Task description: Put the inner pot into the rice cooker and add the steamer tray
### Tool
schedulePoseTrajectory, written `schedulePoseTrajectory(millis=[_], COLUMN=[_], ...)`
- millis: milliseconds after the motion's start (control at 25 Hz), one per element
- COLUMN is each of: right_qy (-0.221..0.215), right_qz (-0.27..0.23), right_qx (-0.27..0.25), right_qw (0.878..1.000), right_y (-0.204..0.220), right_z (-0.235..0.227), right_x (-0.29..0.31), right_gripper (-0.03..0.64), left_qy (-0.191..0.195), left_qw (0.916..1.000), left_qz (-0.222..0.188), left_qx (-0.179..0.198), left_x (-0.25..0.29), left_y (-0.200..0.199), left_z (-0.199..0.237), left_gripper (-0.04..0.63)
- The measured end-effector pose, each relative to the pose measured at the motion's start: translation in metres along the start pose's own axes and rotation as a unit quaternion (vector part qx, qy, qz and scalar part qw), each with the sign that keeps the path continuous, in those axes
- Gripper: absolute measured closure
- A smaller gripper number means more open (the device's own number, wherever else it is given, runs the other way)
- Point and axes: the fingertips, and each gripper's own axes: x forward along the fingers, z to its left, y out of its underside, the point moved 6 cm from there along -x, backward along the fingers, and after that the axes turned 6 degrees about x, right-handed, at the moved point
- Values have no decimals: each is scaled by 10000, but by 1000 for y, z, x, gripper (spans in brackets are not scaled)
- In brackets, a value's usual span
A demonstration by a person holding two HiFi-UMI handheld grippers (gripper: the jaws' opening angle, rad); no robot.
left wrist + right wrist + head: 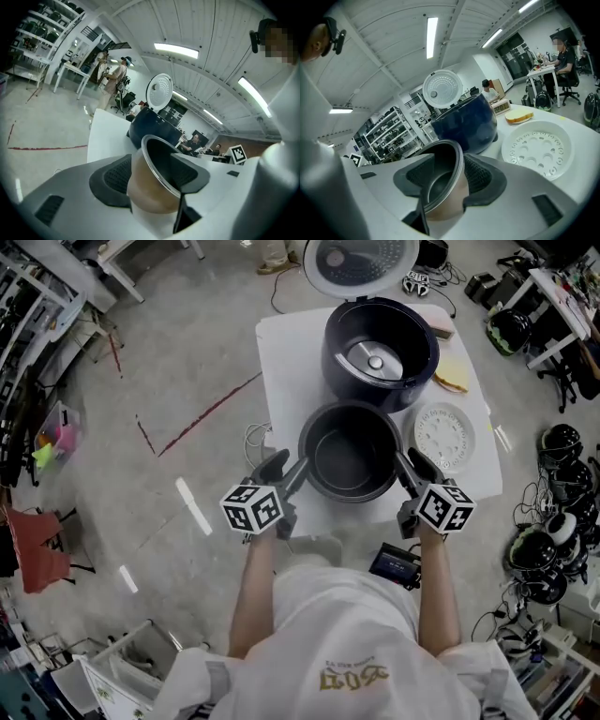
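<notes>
The dark inner pot (349,457) stands on the white table (281,362) near its front edge, in front of the dark blue rice cooker (336,362), whose lid (361,259) is raised. My left gripper (289,471) straddles the pot's left rim, one jaw outside the wall (154,187) and one inside, standing wide apart. My right gripper (410,471) straddles the right rim (440,187) the same way, also open. The white perforated steamer tray (444,437) lies flat to the right of the pot (539,147).
A yellow sponge-like piece (453,377) lies at the table's right side behind the tray. A small screen device (394,564) hangs by the person's hip. Helmets and cables (553,521) crowd the floor at right. People stand and sit in the background.
</notes>
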Motion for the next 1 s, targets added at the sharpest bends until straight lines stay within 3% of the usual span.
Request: schedulePoseTrajectory(millis=[320, 440, 600, 680, 1000], right_qy=[110, 37, -180, -244, -463], right_qz=[376, 488, 693, 785, 1119], right_qx=[6, -65, -144, -155, 64], right_qw=[9992, 9988, 9973, 9965, 9926], right_y=[-4, -13, -17, -15, -2], right_z=[-21, -26, -28, -27, -29], right_x=[17, 24, 36, 39, 47], right_gripper=[420, 420, 420, 426, 436], left_qy=[305, 251, 246, 190, 81], left_qw=[9987, 9987, 9970, 9969, 9951], left_qz=[119, 289, 283, 386, 452], left_qx=[-392, -346, -684, -663, -876], left_x=[13, 17, 16, 13, 12], left_y=[3, 4, 7, 11, 17], left_z=[-1, -3, -4, -4, 0], left_gripper=[331, 328, 356, 359, 410])
